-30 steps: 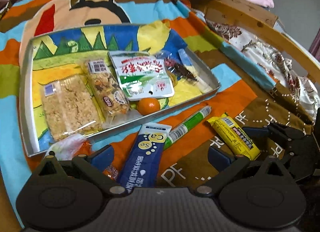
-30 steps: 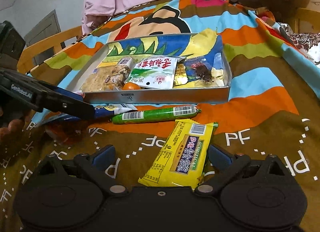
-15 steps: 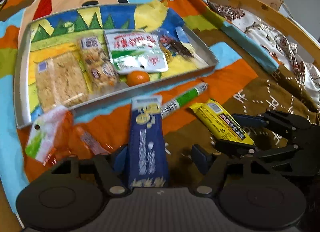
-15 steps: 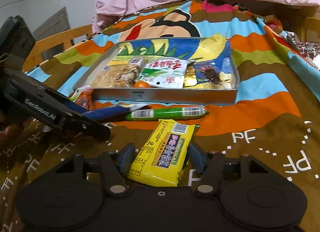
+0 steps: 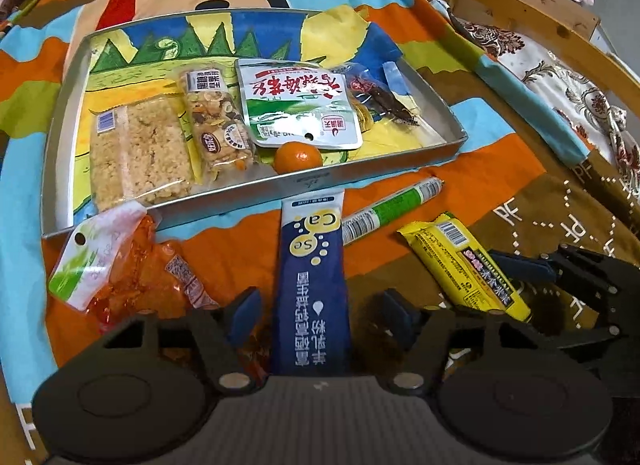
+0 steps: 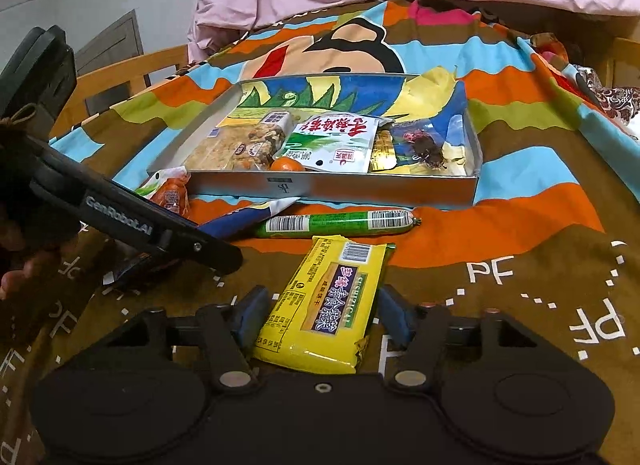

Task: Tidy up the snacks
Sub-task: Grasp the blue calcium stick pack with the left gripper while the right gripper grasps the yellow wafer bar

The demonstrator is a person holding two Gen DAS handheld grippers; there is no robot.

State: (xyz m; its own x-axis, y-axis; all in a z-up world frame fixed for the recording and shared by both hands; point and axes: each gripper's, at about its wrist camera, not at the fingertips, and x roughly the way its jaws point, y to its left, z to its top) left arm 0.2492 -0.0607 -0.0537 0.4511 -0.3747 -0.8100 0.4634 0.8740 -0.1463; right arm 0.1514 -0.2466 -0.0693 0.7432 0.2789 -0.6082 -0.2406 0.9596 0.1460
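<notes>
Nearest to us, and well in front of the tray (image 5: 304, 185), our two grippers each have a snack between the jaws. The left gripper (image 5: 319, 317) has just been closing around the blue sachet (image 5: 314, 285), but a little gap shows on both sides, so we judge that it does not grip yet. The far end of the sachet reaches almost to the front wall of the tray. The right gripper (image 6: 325, 317) has also been closing, and its pads seem to lie against the long edges of the yellow packet (image 6: 328, 301), which rests on the bed cover (image 6: 520, 285) in front of the tray.

Between these and the tray lies the green sausage stick (image 6: 336, 221), along the front wall. The orange packet (image 5: 136, 277) is at the tray's front left corner, outside it.

Inside the tray, the tangerine (image 5: 298, 157) touches the front wall. Behind it are the rice cracker (image 5: 140, 153), the nut bar (image 5: 220, 125) and the green-white pouch (image 5: 296, 105).

We think the step in hand is picking up. Next, the left jaws must finish closing. Then both snacks need lifting over the front wall to a free place, perhaps the back of the tray.
</notes>
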